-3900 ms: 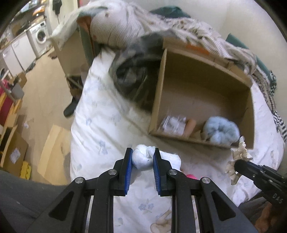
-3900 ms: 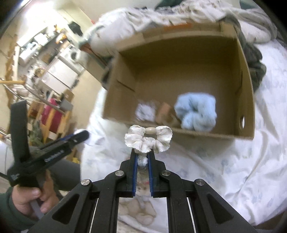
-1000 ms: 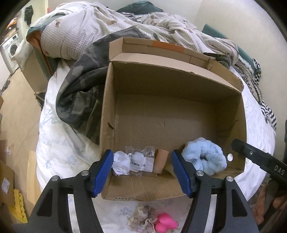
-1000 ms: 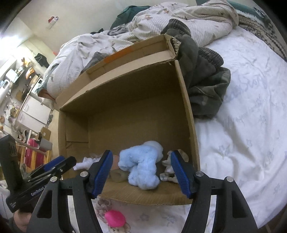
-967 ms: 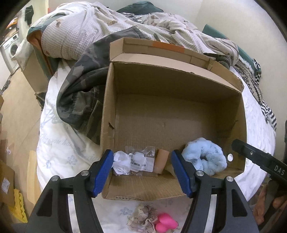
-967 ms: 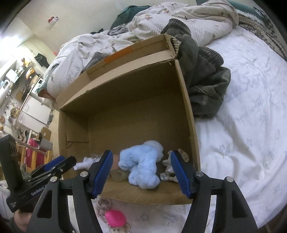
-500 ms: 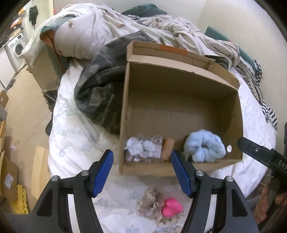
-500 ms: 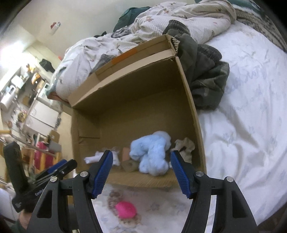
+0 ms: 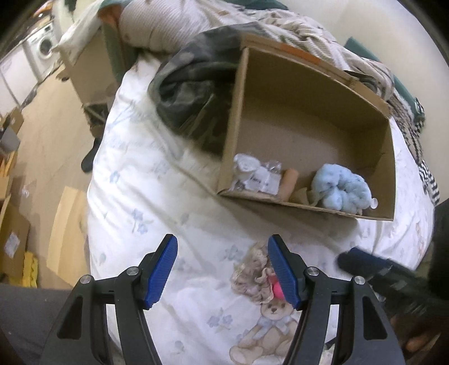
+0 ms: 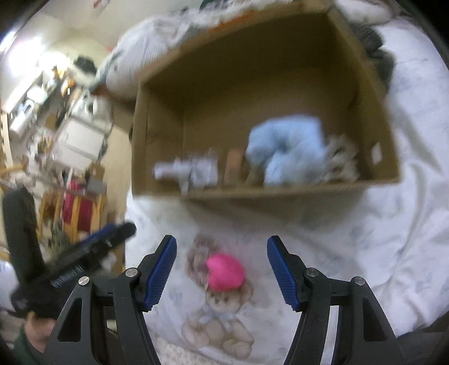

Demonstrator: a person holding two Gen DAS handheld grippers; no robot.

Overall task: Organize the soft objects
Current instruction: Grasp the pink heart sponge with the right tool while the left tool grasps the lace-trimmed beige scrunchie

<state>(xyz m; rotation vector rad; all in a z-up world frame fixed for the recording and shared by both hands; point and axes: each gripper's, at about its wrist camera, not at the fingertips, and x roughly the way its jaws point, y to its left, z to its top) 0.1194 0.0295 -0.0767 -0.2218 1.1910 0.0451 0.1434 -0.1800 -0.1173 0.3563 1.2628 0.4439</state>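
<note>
A cardboard box (image 9: 233, 123) lies open on the bed and holds a blue fluffy scrunchie (image 9: 341, 189), a white soft item (image 9: 245, 165), a plastic packet and a cream scrunchie (image 10: 341, 162). On the sheet before the box lie a beige scrunchie (image 9: 254, 273) and a pink soft object (image 10: 224, 271). My left gripper (image 9: 221, 269) is open and empty above the sheet, left of the beige scrunchie. My right gripper (image 10: 221, 269) is open and empty, with the pink object between its fingers' line of sight. The right wrist view is blurred.
A camouflage garment (image 9: 190, 84) and rumpled blankets (image 9: 174, 25) lie beside and behind the box. The bed's left edge (image 9: 92, 179) drops to a floor with flat cardboard (image 9: 66, 227). A teddy bear print (image 9: 273, 328) marks the sheet.
Both grippers let go of their items into the box, opened, and have pulled back toward the near sheet, so the beige and pink objects now lie just ahead.
</note>
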